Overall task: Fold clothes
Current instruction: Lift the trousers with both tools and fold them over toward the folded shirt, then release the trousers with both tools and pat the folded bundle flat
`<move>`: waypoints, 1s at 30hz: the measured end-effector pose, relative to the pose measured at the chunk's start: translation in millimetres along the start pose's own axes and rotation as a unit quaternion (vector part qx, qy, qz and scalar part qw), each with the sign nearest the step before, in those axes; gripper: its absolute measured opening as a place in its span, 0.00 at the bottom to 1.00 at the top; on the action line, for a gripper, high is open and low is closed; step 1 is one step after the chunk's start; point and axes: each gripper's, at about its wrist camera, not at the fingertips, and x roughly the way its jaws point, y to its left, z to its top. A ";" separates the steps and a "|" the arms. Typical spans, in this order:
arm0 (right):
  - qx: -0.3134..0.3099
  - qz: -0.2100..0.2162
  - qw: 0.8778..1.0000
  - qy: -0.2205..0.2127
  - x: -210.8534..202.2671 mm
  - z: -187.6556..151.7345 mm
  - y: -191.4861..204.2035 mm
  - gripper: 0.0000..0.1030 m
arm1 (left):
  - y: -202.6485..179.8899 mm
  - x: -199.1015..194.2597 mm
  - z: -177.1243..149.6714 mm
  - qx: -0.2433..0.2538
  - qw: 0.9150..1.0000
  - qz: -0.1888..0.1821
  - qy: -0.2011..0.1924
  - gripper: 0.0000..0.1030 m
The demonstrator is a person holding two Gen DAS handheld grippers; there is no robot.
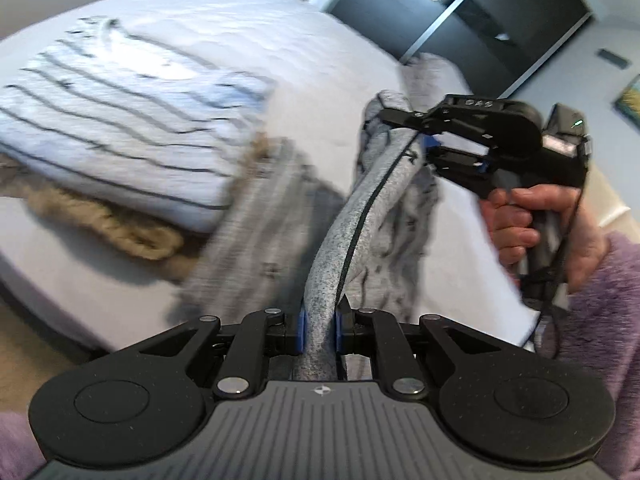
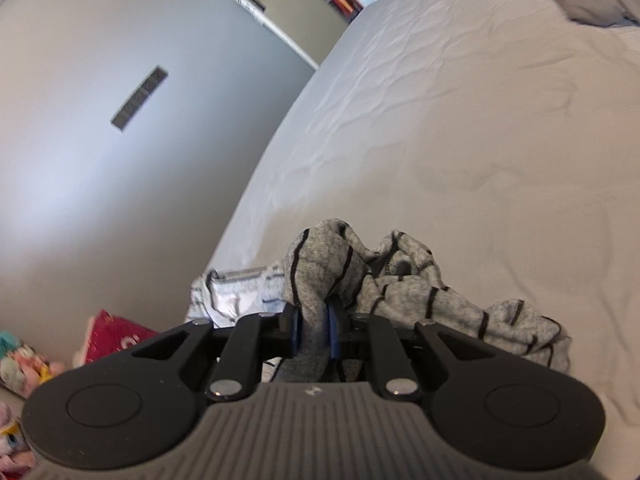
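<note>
Grey striped garment [image 1: 344, 240], over bed [image 1: 320, 60]: left gripper [image 1: 320, 328] and right gripper [image 2: 312, 328] each clamped narrowly on bunched fabric; thin pinch may slip, dropping an edge.

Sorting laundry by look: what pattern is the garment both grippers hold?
Heather grey garment with thin dark stripes, clearest in the right wrist view.

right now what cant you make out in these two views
- Grey striped garment: its type and full shape, bunched between the left claw and right claw.
- Folded striped top, left wrist view: motion blur smears detail; the tan item beneath is mostly covered.
- Colourful items on the floor, right wrist view: cut off by the edge.
</note>
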 end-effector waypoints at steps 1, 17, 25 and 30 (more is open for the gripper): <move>-0.005 -0.005 1.000 0.006 10.9 -1.4 0.7 0.15 | 2.4 2.5 5.3 -0.002 1.000 0.010 0.003 0.11; -0.015 -0.032 0.999 0.030 69.3 -15.5 -13.4 0.31 | 27.4 43.7 15.9 0.009 0.995 0.090 0.039 0.11; -0.080 -0.054 0.995 -0.011 9.4 -17.0 7.2 0.52 | 11.9 27.9 15.5 0.023 0.992 0.126 0.001 0.26; -0.119 -0.099 0.987 -0.039 -37.5 -29.2 6.3 0.52 | -7.2 -0.4 16.3 0.052 0.986 0.145 -0.068 0.45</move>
